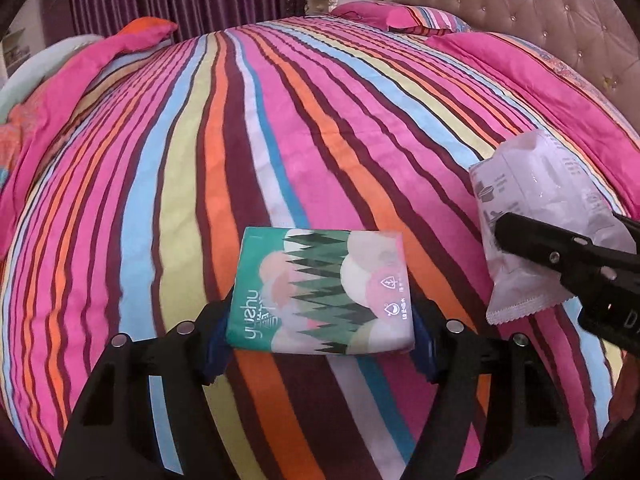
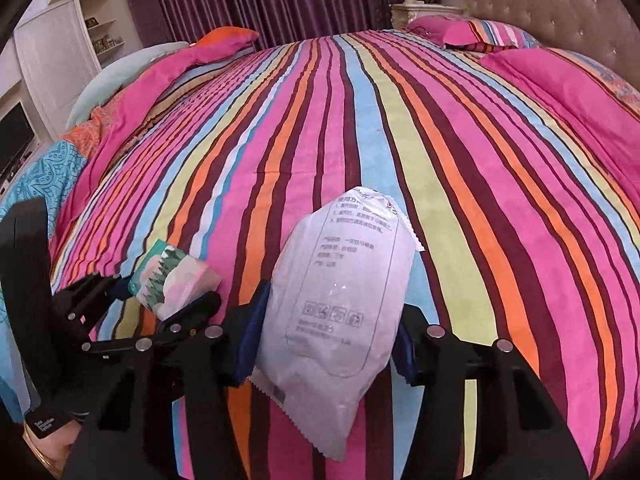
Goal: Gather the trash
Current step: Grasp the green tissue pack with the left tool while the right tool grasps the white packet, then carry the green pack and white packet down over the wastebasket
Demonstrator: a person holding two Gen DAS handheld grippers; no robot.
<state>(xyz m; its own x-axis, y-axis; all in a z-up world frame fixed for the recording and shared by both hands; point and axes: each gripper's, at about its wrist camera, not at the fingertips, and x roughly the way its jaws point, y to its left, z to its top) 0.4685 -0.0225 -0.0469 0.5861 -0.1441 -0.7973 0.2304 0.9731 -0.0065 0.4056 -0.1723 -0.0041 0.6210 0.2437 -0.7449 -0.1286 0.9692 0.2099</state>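
Above a striped bed, the left tool is clamped on a green tissue pack and the right tool on a white plastic wrapper. Both pieces seem collected; no bin is visible, so disposal likely remains.
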